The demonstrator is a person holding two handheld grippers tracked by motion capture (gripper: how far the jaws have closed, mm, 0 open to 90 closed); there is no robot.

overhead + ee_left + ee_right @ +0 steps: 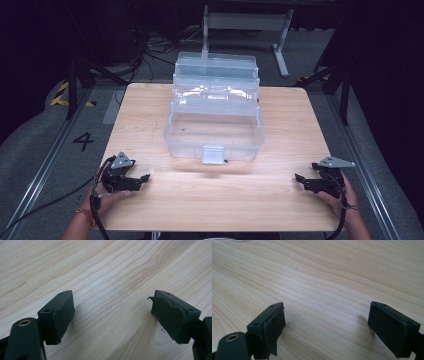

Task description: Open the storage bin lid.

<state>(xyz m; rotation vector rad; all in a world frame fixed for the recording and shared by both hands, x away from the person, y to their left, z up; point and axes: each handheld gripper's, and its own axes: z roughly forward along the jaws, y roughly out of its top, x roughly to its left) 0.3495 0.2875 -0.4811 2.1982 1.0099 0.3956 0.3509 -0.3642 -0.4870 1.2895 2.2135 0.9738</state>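
- clear plastic toolbox (pixel 215 117) stands open on the wooden worktop (pixel 210 200), its stepped trays folded back and up toward the far edge, the deep bottom bin nearest the person.
- a small grey latch (pixel 213 154) hangs on the front wall of the bin, facing the gap between the two grippers.
- left gripper (pixel 139 180) rests low at the near left part of the worktop, held in the person's left hand (pixel 107 196); its jaws stand wide apart with nothing between them, and the toolbox lies ahead of them and off to the right, well apart.
- in the left gripper view the left gripper (pixel 112 315) has bare wood grain in its gap; the rubber pad on one jaw is torn and ragged at its edge.
- right gripper (pixel 302 181) sits at the near right part of the worktop in the person's right hand (pixel 345 202); its jaws are likewise spread and empty, and the toolbox lies ahead of them and off to the left, well apart.
- in the right gripper view the right gripper (pixel 325 320) hangs just over bare worktop, with a frayed pad on one jaw.
- each gripper carries a grey three-cornered plate on top, and a black cable trails from each toward the person.
- the bin looks empty through its clear walls.
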